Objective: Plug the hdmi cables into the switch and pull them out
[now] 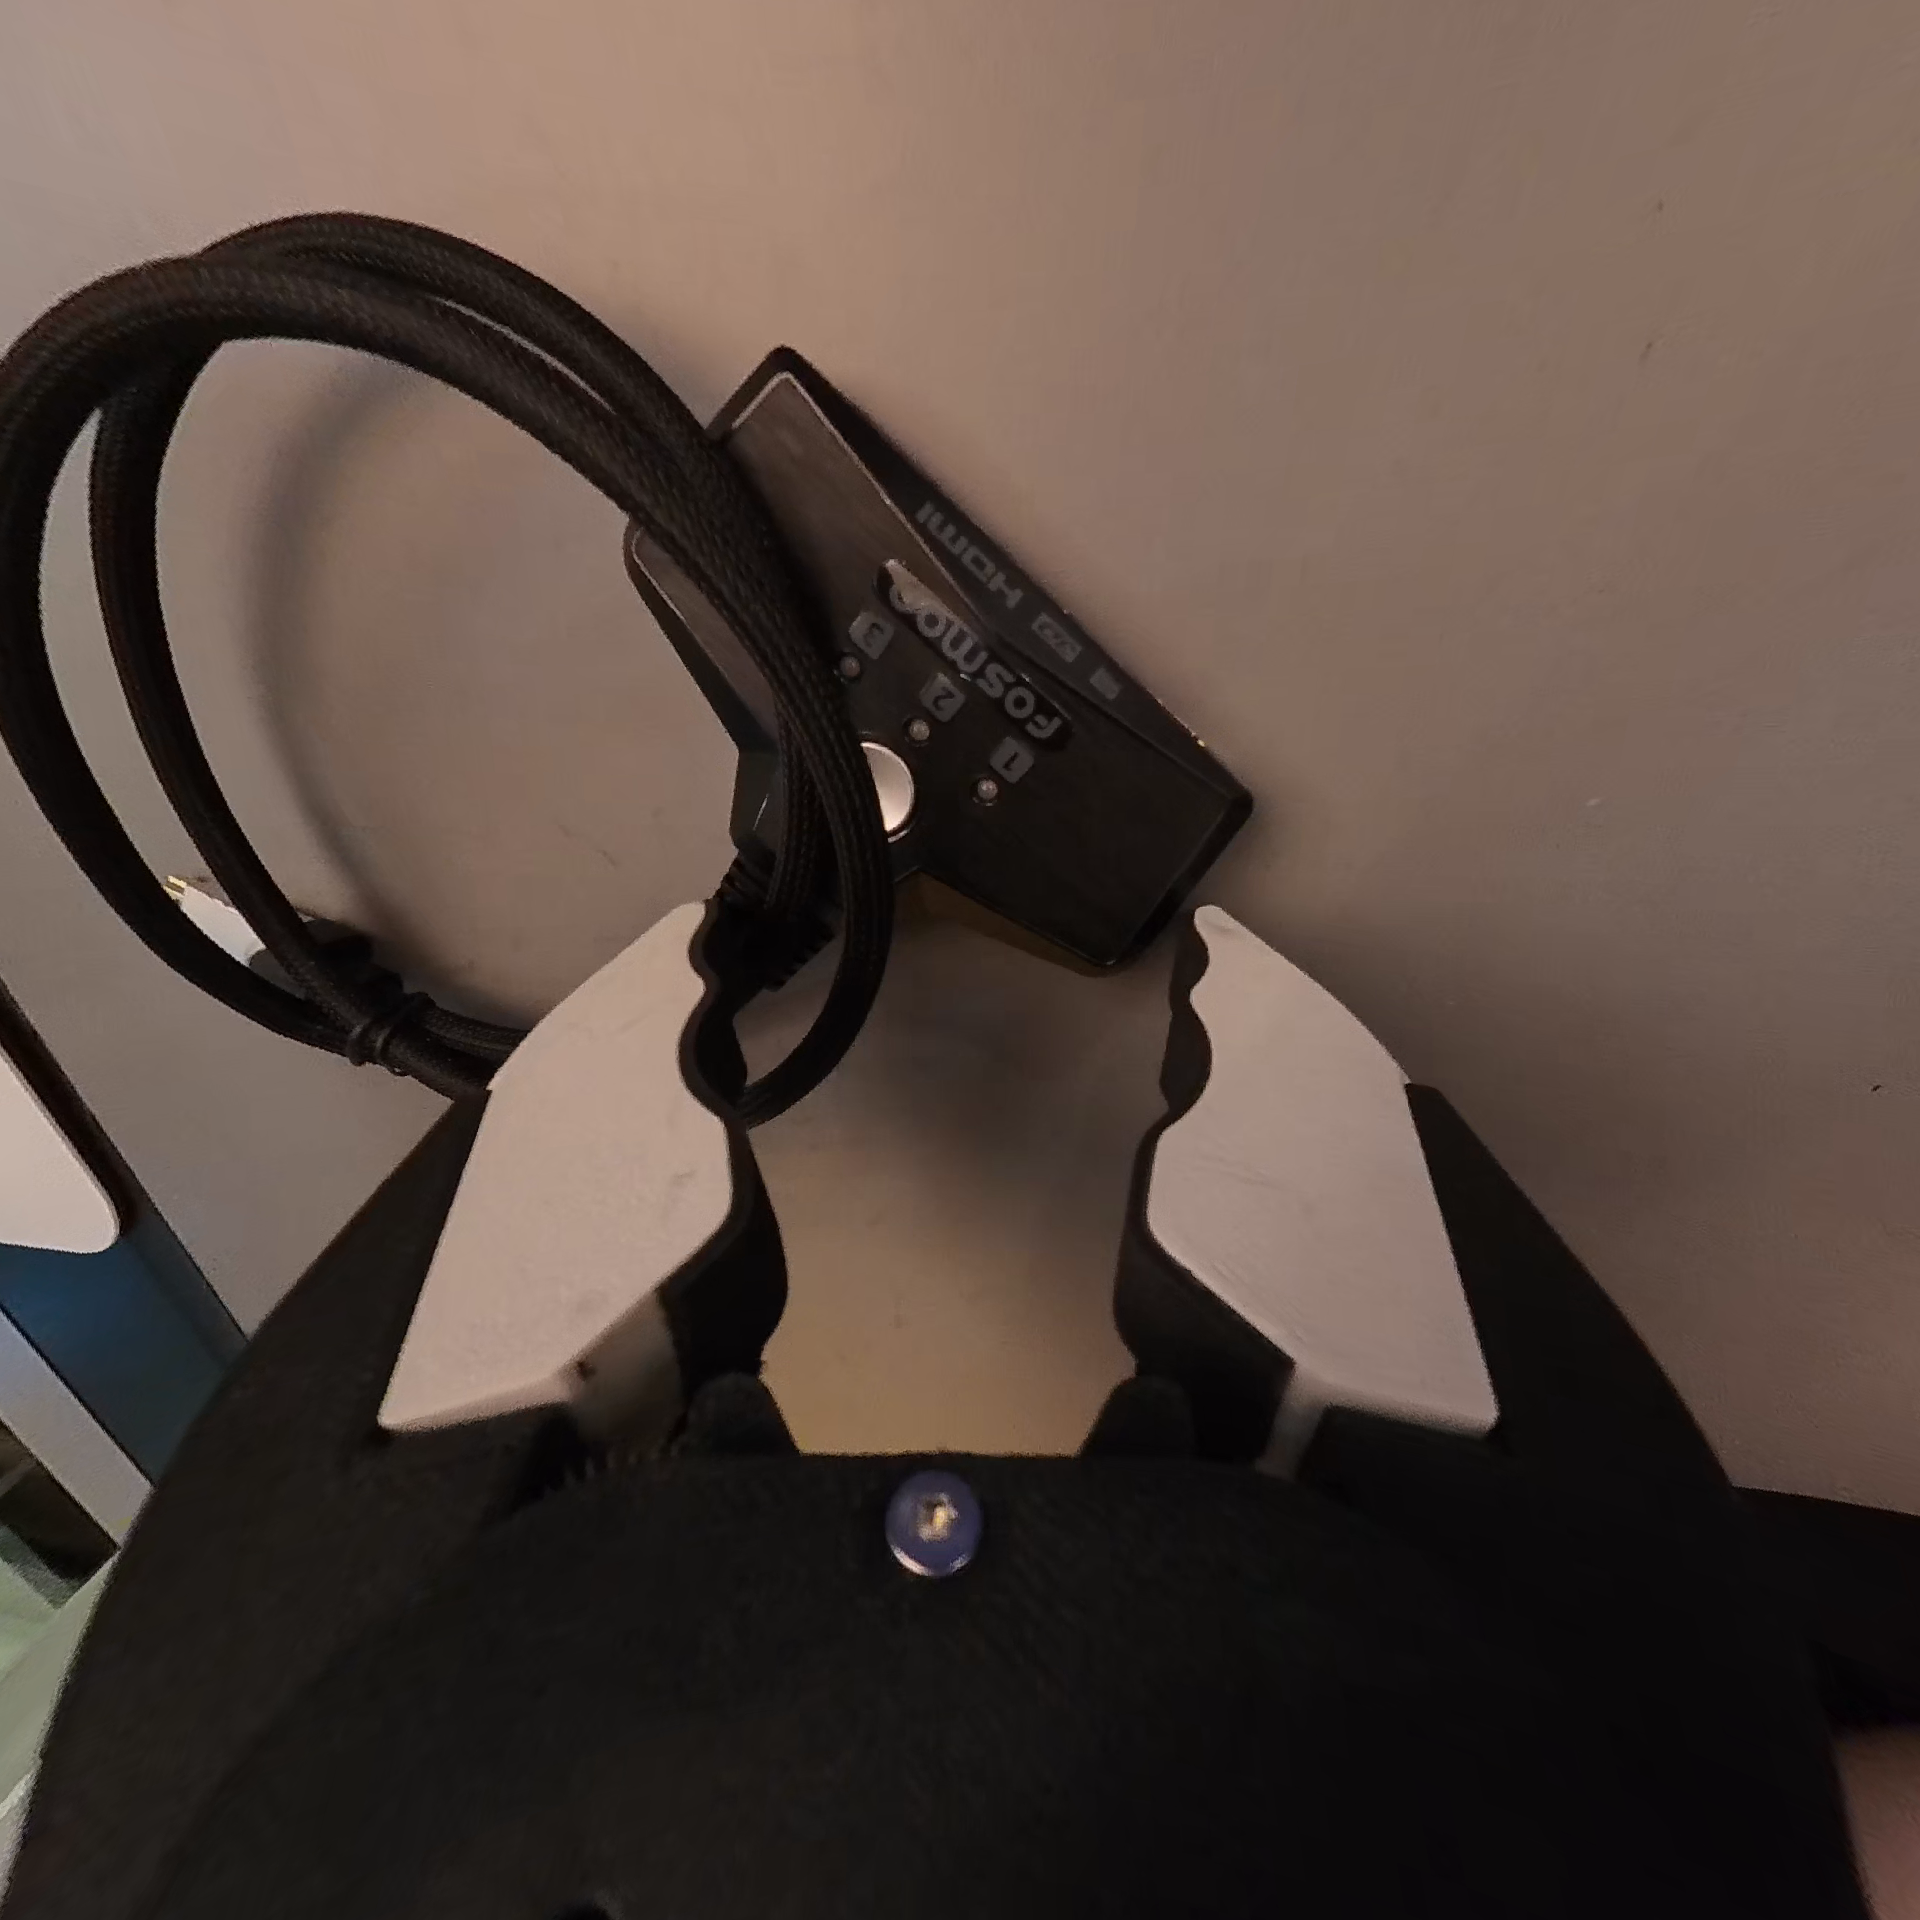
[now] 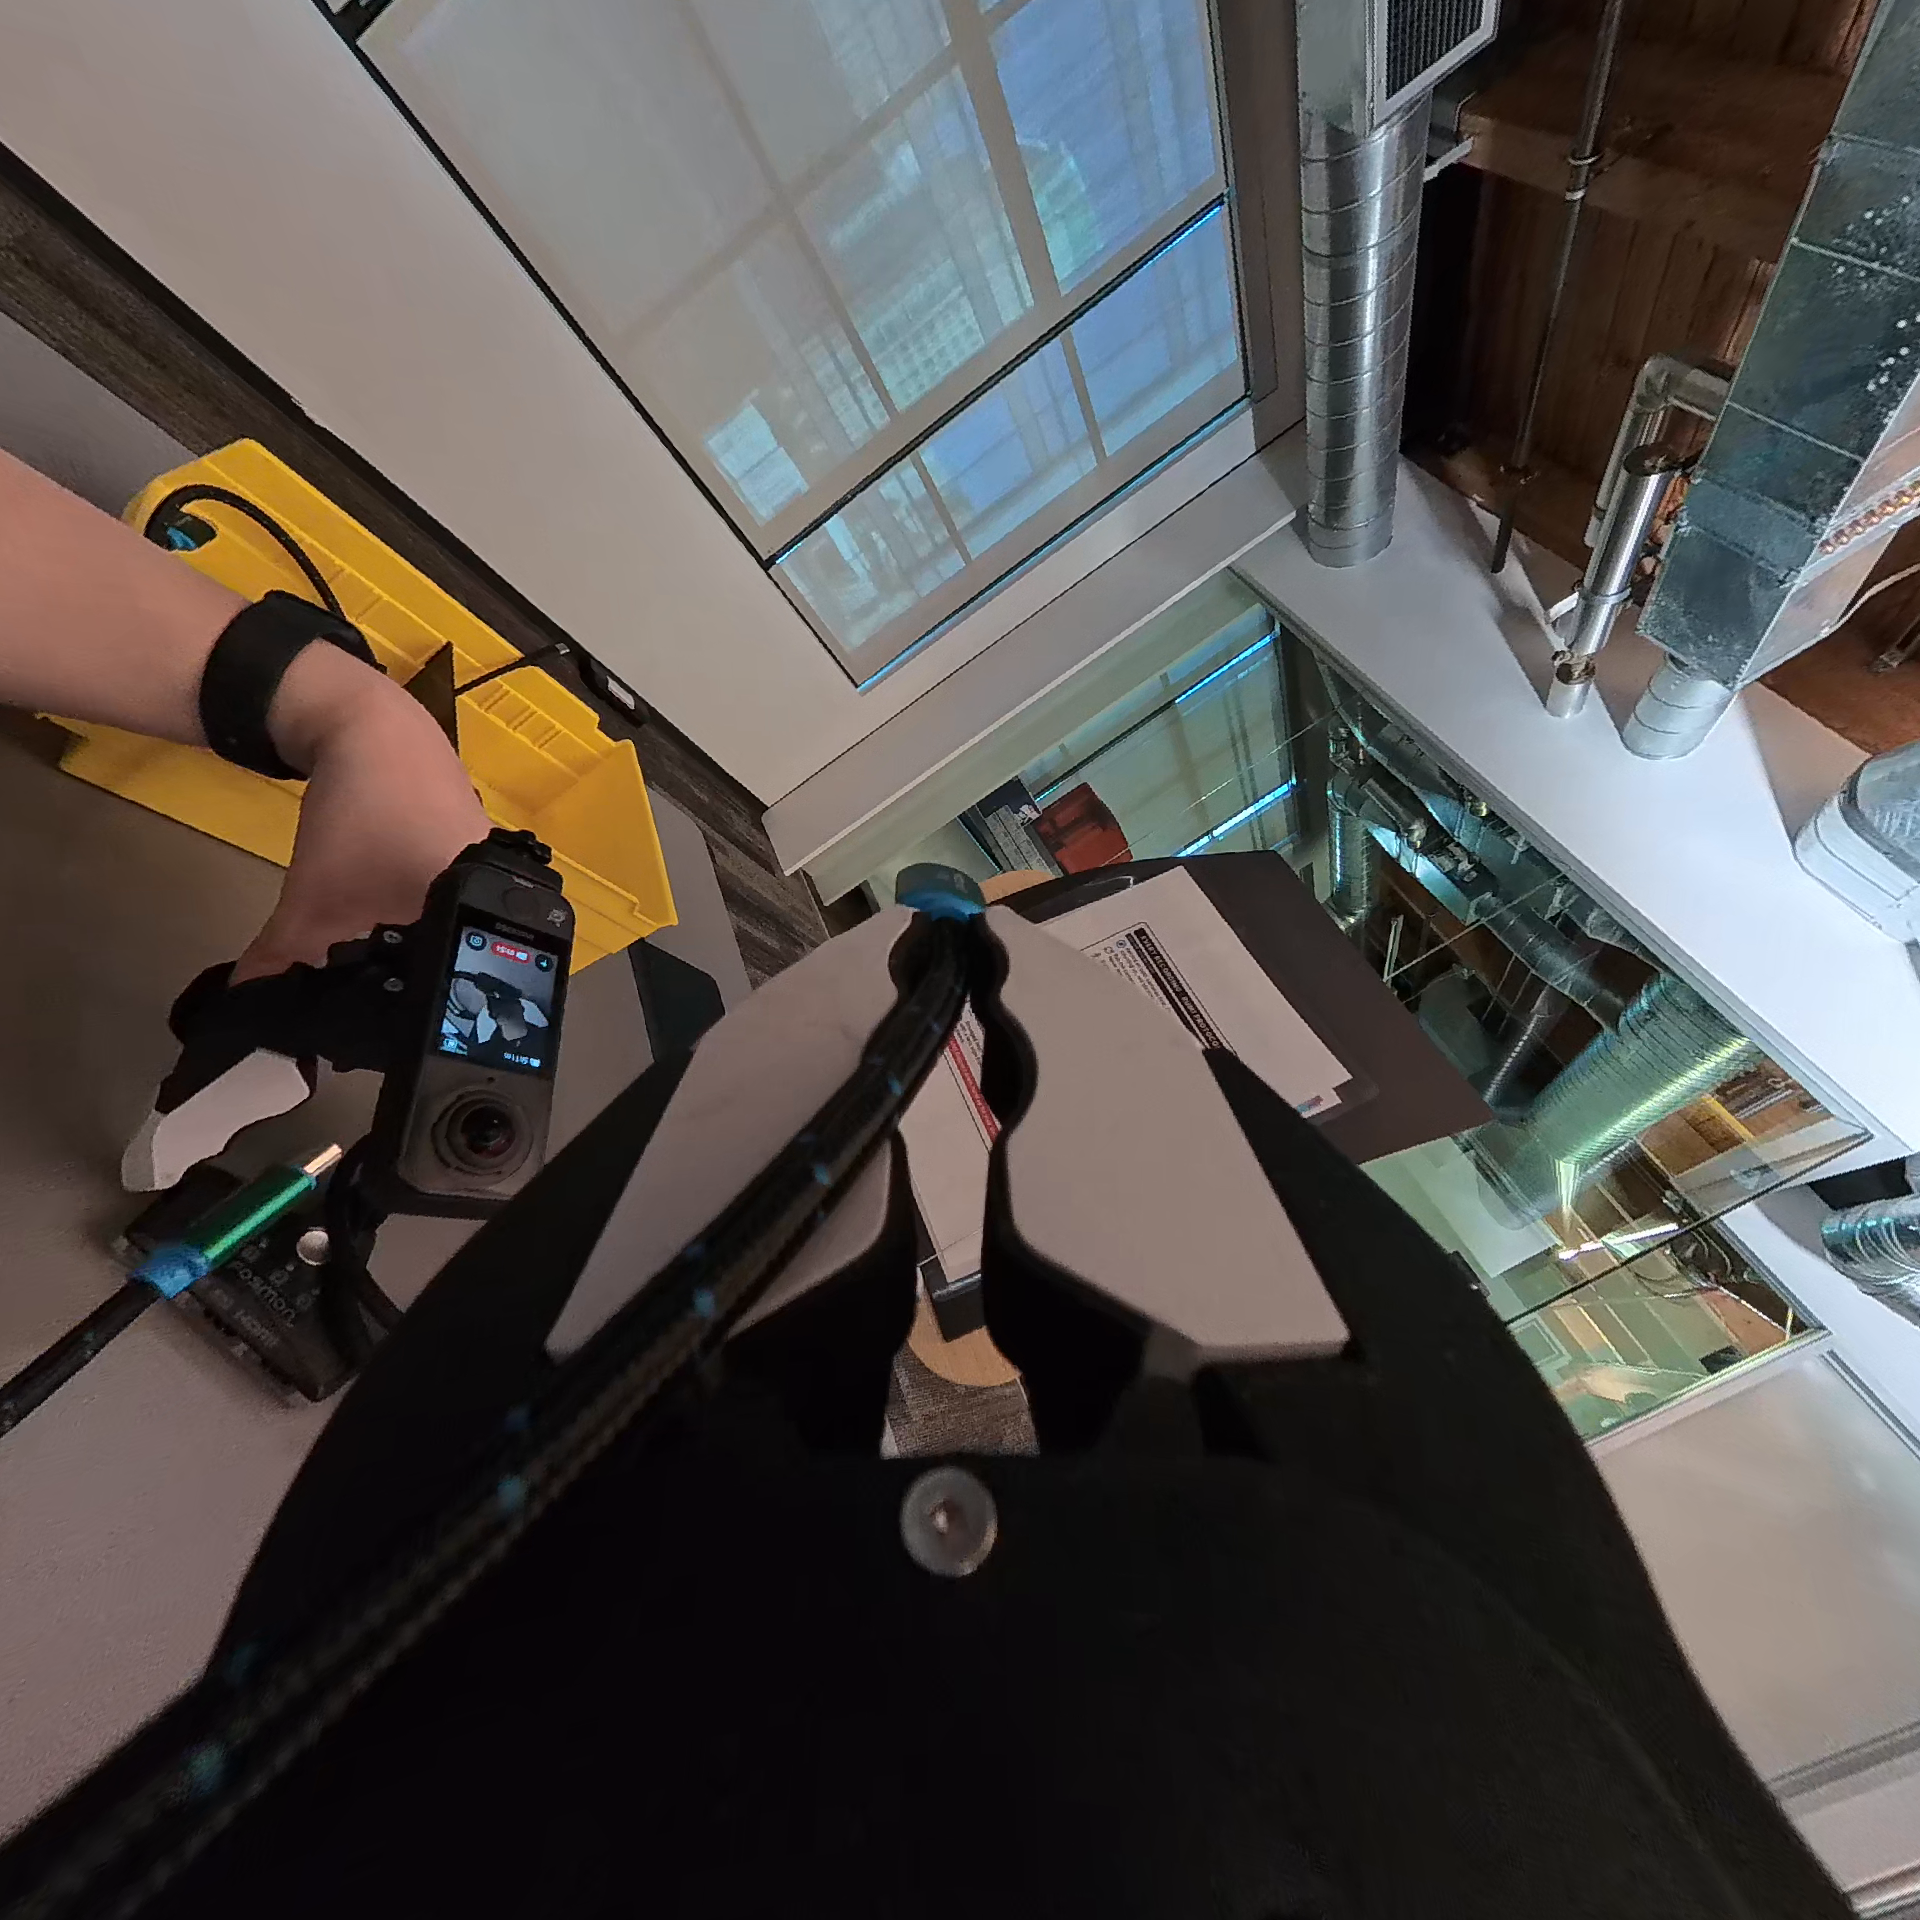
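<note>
With the left gripper [image 1: 940, 940] spread wide at the switch [image 1: 977, 686] and the right gripper [image 2: 951, 940] clamped on a blue-tipped cable [image 2: 810, 1174], the switch should be steadied first.

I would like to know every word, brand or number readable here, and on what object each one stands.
I do not quote writing; these bear it.
Black switch: light lettering and numbered marks on top.
Camera screen: small figures.
White sheet on dark board: fine print, too small.
</note>
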`<state>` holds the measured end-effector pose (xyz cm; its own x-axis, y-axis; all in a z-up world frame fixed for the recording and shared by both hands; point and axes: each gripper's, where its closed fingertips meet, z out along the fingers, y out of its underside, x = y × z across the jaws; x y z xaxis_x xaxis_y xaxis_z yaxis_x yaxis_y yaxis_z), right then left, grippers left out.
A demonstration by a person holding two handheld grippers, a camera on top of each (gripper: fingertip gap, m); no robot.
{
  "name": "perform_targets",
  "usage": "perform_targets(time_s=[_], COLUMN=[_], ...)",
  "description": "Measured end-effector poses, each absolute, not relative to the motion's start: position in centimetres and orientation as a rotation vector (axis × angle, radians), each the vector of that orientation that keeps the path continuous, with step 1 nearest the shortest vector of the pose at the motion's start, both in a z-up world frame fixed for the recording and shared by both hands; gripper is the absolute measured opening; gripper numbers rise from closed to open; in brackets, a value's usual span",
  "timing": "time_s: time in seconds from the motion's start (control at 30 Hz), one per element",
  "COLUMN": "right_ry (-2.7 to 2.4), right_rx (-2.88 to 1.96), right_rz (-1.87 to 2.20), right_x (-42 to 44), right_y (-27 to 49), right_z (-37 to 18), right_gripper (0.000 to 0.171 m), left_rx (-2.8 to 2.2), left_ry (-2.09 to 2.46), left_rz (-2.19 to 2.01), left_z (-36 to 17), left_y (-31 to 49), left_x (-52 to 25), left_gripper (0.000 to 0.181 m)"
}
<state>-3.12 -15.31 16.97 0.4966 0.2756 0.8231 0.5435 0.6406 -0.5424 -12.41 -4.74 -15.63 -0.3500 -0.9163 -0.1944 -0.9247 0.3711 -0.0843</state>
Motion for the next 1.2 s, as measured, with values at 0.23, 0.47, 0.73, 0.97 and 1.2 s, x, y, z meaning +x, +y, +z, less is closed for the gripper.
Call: perform_targets(time_s=[0.23,0.47,0.73,0.97,1.2], right_ry=[-1.079,-1.122,-1.11,-0.694,-0.556], right_rx=[-0.907,-0.878,-0.82,-1.269,-1.412], right_rz=[-0.191,-0.163,-0.334,-0.486,-0.485], right_x=[-3.1,-3.8,-5.4,0.7,2.8], right_y=[-15.3,-16.0,-16.8,-12.2,-11.6], right_z=[16.9,16.6,17.6,18.6,17.9], right_gripper=[0.007,0.007,0.007,0.006,0.006], left_rx=[-1.687,-1.711,-1.743,-1.79,-1.812], left_ry=[2.403,2.384,2.344,2.308,2.265], left_rz=[0.06,0.053,0.003,0.015,-0.005], left_z=[-15.7,-15.7,-15.7,-15.7,-15.6], left_y=[-4.8,-4.8,-4.9,-4.8,-4.5], left_x=[-12.3,-12.2,-12.0,-11.6,-10.8], left_gripper=[0.082,0.083,0.086,0.085,0.083])
